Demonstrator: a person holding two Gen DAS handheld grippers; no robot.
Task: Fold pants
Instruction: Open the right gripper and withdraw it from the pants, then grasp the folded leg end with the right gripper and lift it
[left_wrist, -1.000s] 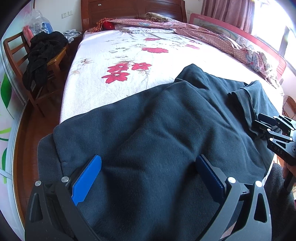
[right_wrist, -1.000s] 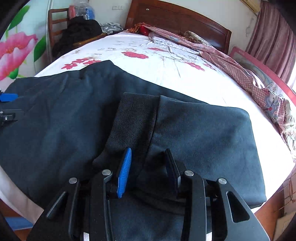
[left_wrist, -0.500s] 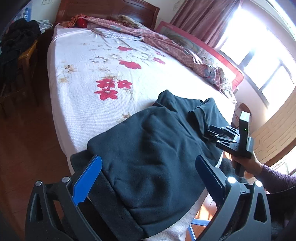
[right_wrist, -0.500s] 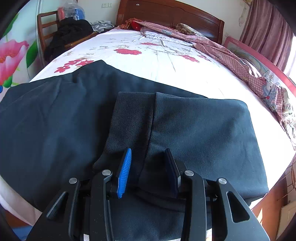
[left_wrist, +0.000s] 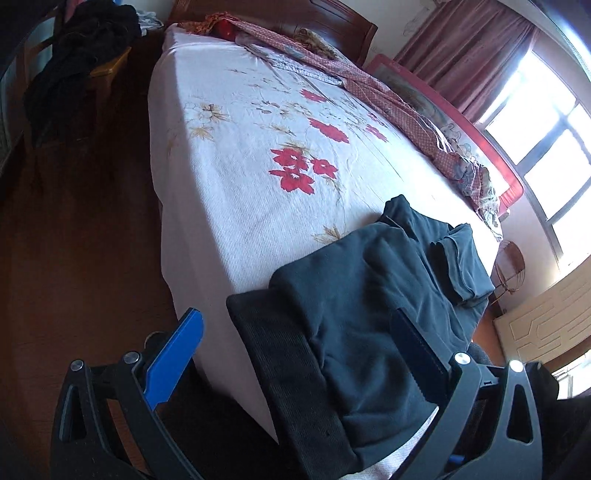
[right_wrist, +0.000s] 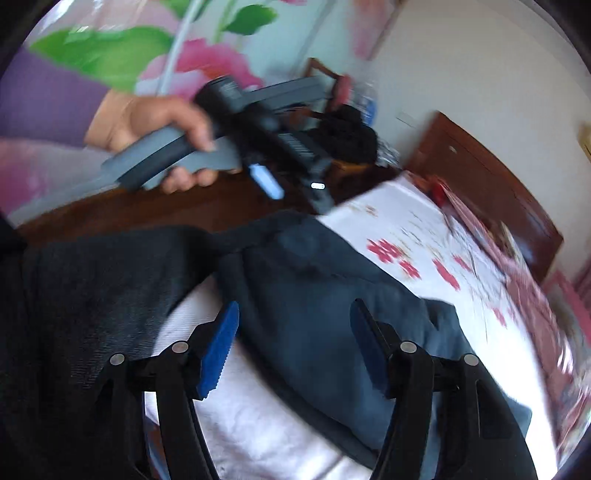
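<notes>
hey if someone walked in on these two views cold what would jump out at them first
Probably the dark folded pants lying at the near corner of the bed, set against its white sheet with red flowers. Next, in the right wrist view, the person's hand gripping the left gripper in mid-air above the floor beside the bed. The right gripper hangs open over the pants, holding nothing.

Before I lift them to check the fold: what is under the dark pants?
The pants lie on the white floral bedsheet at the bed's foot; sheet shows around them. Anything between pants and sheet is covered.
</notes>
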